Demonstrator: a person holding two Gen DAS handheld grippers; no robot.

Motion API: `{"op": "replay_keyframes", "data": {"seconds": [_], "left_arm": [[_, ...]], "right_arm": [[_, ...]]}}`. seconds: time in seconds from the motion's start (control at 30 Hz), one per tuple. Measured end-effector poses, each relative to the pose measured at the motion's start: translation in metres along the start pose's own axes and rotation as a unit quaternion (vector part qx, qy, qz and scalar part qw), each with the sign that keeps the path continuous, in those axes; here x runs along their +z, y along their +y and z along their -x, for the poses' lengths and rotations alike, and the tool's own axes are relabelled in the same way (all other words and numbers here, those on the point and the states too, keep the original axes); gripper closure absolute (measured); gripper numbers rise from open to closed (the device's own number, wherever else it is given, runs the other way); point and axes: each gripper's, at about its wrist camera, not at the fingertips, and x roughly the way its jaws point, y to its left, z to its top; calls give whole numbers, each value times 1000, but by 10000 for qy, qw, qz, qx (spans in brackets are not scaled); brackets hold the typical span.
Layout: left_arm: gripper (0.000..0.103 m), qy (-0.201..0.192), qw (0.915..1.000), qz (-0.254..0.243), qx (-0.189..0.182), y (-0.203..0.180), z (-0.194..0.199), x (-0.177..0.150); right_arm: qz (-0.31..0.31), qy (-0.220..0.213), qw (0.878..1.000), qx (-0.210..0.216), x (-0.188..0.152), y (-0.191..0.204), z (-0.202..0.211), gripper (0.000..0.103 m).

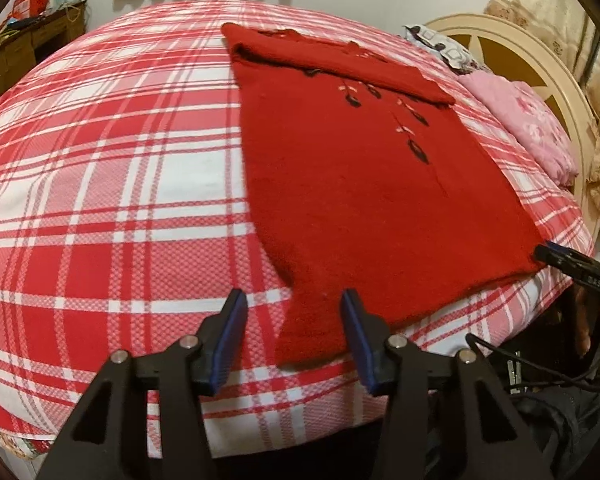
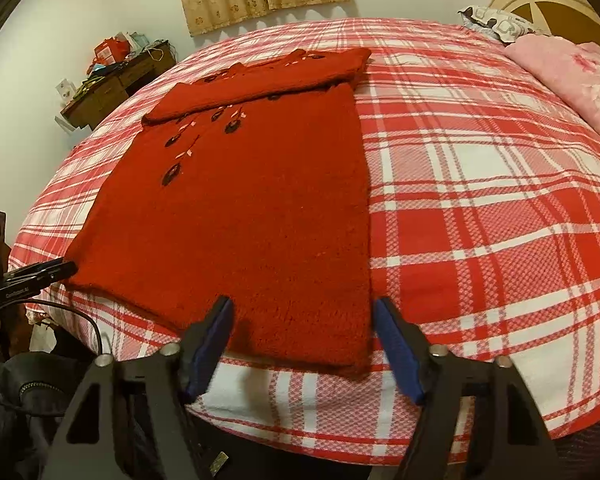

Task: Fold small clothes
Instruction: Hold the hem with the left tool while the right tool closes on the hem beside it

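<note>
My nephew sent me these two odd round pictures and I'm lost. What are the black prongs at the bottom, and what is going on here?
The prongs are two hand-held grippers, each carrying a wide-angle camera that looks along its fingers. One picture is from the left gripper, the other from the right gripper. A red sweater, its sleeves folded across the chest, lies flat on a bed with a red checked sheet. Both grippers are open at the sweater's near hem, one at each corner; nothing is held. A pink pillow lies by the headboard.

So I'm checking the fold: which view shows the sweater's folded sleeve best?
The right wrist view: the sleeve lies across the sweater top, whole and unblocked. The left wrist view shows the same sleeve, just farther off and more slanted.
</note>
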Motion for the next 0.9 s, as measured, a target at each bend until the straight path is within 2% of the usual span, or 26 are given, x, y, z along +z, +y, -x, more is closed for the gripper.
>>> {"op": "replay_keyframes", "data": {"seconds": [0.07, 0.13, 0.17, 0.2, 0.27, 0.5, 0.6, 0.73, 0.9], "left_arm": [[54, 5, 10000, -11, -35, -1, -1, -1], [65, -11, 10000, -21, -79, -1, -1, -2], [90, 4, 9998, -24, -181, -1, -1, -1], [92, 55, 9995, -31, -304, -1, -2, -1], [93, 4, 9996, -55, -287, -1, 0, -1], [93, -360, 9989, -23, -287, 3, 16, 6], [93, -432, 9984, 15, -357, 6, 16, 7], [93, -283, 9986, 162, -408, 11, 8, 6], [94, -553, 9976, -6, -421, 4, 21, 13]], "right_arm": [[-53, -9, 10000, 36, -1, -2, -2, 42], [-117, -28, 9999, 70, -2, -4, -5, 52], [-90, -35, 9999, 42, -3, -3, -5, 66], [-49, -47, 10000, 39, -3, -3, -5, 83], [-51, -100, 9998, 152, -1, -3, -2, 91], [-102, -603, 9977, 308, 4, -4, 19, 94], [-110, -467, 9983, 336, 4, -4, 12, 94], [-340, -290, 9982, 403, 0, -13, -2, 95], [-519, -707, 9931, 776, 9, -17, 23, 95]]}}
